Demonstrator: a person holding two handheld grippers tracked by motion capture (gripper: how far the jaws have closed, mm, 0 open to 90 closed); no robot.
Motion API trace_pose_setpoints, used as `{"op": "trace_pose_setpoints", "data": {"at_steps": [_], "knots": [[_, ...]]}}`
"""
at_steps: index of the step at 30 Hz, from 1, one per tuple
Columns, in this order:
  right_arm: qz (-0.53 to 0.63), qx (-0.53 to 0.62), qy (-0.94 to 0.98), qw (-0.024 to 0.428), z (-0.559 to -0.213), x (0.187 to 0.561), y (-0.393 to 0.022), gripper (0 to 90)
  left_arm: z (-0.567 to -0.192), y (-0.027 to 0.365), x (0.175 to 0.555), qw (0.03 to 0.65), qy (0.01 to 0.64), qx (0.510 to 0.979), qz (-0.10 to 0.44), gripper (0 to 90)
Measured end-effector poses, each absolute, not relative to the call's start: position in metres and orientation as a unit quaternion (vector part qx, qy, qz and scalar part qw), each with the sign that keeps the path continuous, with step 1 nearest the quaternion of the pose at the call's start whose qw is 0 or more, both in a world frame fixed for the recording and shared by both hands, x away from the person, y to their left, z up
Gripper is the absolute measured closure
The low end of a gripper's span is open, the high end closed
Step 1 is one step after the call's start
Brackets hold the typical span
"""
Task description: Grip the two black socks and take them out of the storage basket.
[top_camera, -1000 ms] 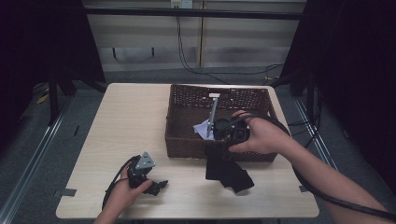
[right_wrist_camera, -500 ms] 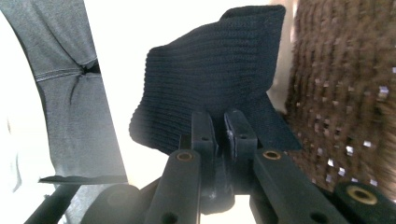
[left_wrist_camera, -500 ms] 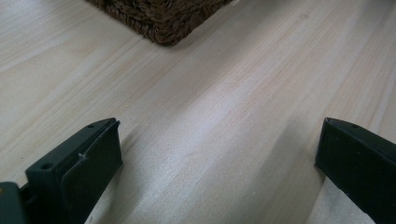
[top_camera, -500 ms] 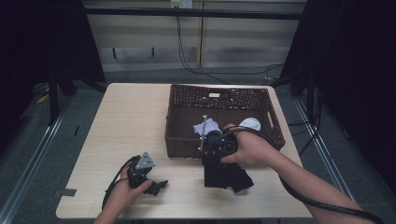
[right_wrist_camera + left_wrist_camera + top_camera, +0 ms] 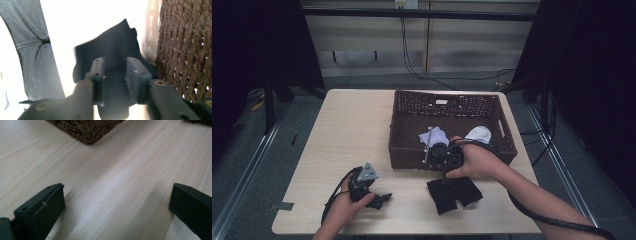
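Pale wood forms the top of a table [image 5: 337,130], seen from above, with a dark brown woven basket [image 5: 407,150] standing on its far right half. Inside the basket lie a crumpled white cloth [image 5: 435,136] and a second white item [image 5: 478,133]. In front of the basket, a black cloth [image 5: 455,194] lies flat on the table. The right hand [image 5: 477,160] holds the right gripper [image 5: 115,72] just above the basket's near wall, pointing down. In the right gripper view, its jaws sit narrowly apart over the black cloth, and whether they pinch it cannot be told. Near the table's front left edge, the left hand [image 5: 344,207] rests the left gripper [image 5: 117,202] on bare wood, jaws spread wide with nothing between them.
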State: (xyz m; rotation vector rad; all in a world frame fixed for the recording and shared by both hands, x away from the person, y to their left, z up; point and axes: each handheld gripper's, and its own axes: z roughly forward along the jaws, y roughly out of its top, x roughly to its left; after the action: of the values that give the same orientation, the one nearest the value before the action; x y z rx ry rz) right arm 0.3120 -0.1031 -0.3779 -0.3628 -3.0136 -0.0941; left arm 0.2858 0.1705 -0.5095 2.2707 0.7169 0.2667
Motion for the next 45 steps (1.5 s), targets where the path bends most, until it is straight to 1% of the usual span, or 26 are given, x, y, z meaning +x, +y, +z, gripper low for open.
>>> {"op": "trace_pose_setpoints", "data": {"at_steps": [2,11,22,25,32,35,45], "knots": [[-0.033,-0.119,-0.991,0.045,-0.378,0.312,-0.104,60.5,-0.510,0.170,0.286,0.366,0.280,0.882,0.103,0.0],[-0.050,-0.134,-0.989,0.047,-0.374,0.308,-0.117,46.8,-0.510,0.170,0.285,0.367,0.282,0.881,0.101,0.0],[-0.079,-0.154,-0.984,0.043,-0.371,0.300,-0.135,40.2,-0.509,0.171,0.286,0.362,0.278,0.884,0.102,0.0],[-0.080,-0.162,-0.983,0.039,-0.372,0.299,-0.143,35.6,-0.509,0.171,0.286,0.362,0.277,0.884,0.102,0.0],[-0.088,-0.177,-0.980,0.033,-0.374,0.292,-0.157,31.7,-0.509,0.171,0.286,0.362,0.278,0.884,0.102,0.0],[-0.100,-0.187,-0.977,0.030,-0.376,0.289,-0.168,27.8,-0.509,0.171,0.286,0.362,0.278,0.884,0.102,0.0],[-0.115,-0.210,-0.970,0.030,-0.382,0.279,-0.195,23.2,-0.509,0.171,0.286,0.362,0.278,0.884,0.102,0.0]]}}
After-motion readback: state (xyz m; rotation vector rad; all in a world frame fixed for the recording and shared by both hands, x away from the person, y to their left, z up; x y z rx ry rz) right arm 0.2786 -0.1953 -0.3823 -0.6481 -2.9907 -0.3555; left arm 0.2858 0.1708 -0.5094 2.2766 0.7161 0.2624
